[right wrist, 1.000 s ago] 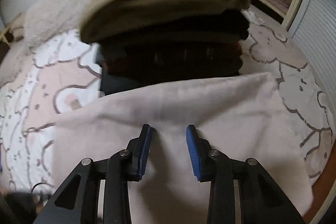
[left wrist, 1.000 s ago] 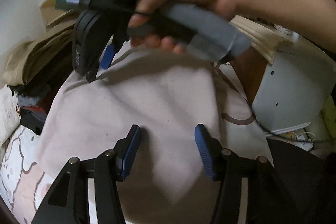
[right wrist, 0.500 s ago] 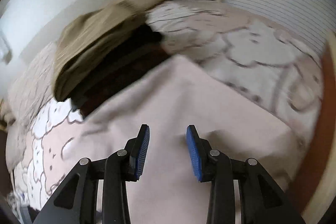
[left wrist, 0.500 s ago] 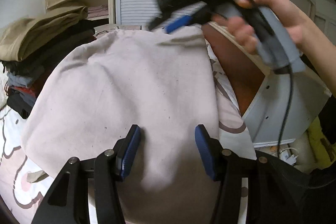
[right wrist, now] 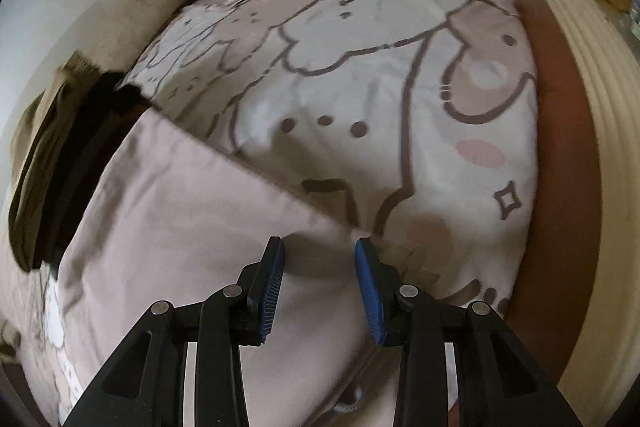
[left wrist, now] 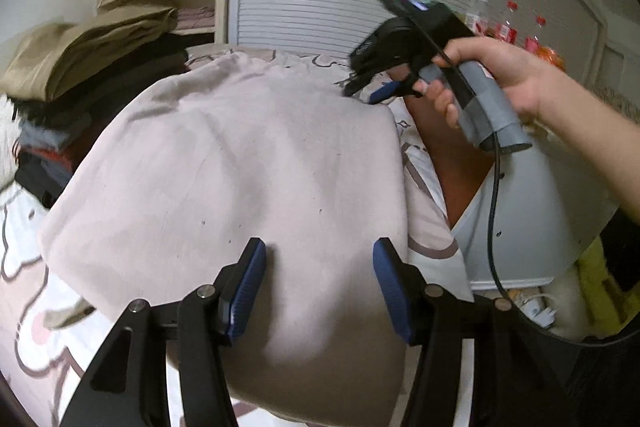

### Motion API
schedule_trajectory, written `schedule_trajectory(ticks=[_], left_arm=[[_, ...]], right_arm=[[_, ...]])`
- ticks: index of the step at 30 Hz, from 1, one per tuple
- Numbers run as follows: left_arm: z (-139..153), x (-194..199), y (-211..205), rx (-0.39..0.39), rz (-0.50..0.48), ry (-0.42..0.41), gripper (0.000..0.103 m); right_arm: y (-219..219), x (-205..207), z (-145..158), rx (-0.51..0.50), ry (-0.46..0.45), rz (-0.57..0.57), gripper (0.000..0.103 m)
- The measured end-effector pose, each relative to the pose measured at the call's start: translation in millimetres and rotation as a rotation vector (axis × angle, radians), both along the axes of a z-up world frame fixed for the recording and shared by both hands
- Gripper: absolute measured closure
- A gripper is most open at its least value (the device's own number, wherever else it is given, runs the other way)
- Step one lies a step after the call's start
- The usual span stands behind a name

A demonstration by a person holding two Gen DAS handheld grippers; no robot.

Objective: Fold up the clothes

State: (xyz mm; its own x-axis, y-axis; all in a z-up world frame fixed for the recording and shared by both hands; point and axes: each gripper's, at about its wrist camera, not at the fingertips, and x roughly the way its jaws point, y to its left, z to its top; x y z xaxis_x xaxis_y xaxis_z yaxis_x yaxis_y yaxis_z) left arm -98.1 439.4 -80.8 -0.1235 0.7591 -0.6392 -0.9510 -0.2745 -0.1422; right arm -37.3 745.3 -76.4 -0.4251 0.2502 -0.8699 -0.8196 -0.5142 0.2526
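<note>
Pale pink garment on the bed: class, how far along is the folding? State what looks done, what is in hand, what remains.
Done: a stack of folded clothes sits behind. In hand: the pale pink garment lies spread flat; left gripper and right gripper are open above it, gripping nothing. Left: every fold of this garment, then stacking it.

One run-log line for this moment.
task: fold clothes | pink garment: flat on bed | left gripper: open above it | right gripper: open at its corner | folded stack: beside

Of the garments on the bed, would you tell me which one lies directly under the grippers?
The pale pink garment, spread flat on the cartoon-print bedsheet; the khaki garment tops the stack of dark folded clothes off to the side.
</note>
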Motion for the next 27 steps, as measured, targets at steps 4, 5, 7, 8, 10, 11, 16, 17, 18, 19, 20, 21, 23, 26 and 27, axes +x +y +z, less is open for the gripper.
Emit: schedule_trajectory(ticks=[4,5,7,8,10,11,16,17,18,19,20,21,23,26,27], left_arm=[[5,3,-7,-0.007,0.023,0.016,0.047],[6,5,-8,-0.008,0.029,0.017,0.043],[7,7,-11,-0.012,0.044,0.027,0.033],[10,10,-12,-0.007,0.05,0.033,0.032],[15,14,-15,0.005,0.062,0.043,0.029],[18,16,-16,0.011,0.071,0.04,0.026],[34,22,-22,0.03,0.116,-0.015,0.014],[37,24,-23,0.03,0.127,-0.019,0.012],[40,26,-25,0.031,0.138,-0.022,0.009],[44,30,-28,0.035,0.154,-0.013,0.005],[47,33,-31,0.039,0.169,-0.005,0.002],[50,36,-36,0.043,0.198,0.0,0.002],[55,40,-48,0.056,0.261,-0.012,0.001],[63,42,-70,0.083,0.365,-0.052,0.001],[65,44,-78,0.089,0.393,-0.047,0.001]], right_arm=[[4,27,20,0.054,0.082,-0.12,0.065],[4,30,24,0.052,0.108,-0.116,0.061],[-4,31,32,0.058,0.155,-0.059,0.038],[-9,32,38,0.067,0.18,-0.025,0.029],[-26,33,52,0.139,0.187,0.056,0.027],[-39,32,61,0.21,0.148,0.111,0.027],[-87,43,80,0.402,0.027,0.28,0.024],[-94,49,82,0.405,0.04,0.292,0.019],[-101,56,84,0.425,0.047,0.297,0.017],[-107,62,86,0.449,0.054,0.301,0.017],[-115,68,87,0.481,0.057,0.302,0.017],[-123,74,88,0.514,0.06,0.304,0.017],[-137,85,91,0.542,0.082,0.318,0.017],[-153,96,92,0.548,0.099,0.346,0.017],[-157,99,92,0.557,0.098,0.352,0.017]])
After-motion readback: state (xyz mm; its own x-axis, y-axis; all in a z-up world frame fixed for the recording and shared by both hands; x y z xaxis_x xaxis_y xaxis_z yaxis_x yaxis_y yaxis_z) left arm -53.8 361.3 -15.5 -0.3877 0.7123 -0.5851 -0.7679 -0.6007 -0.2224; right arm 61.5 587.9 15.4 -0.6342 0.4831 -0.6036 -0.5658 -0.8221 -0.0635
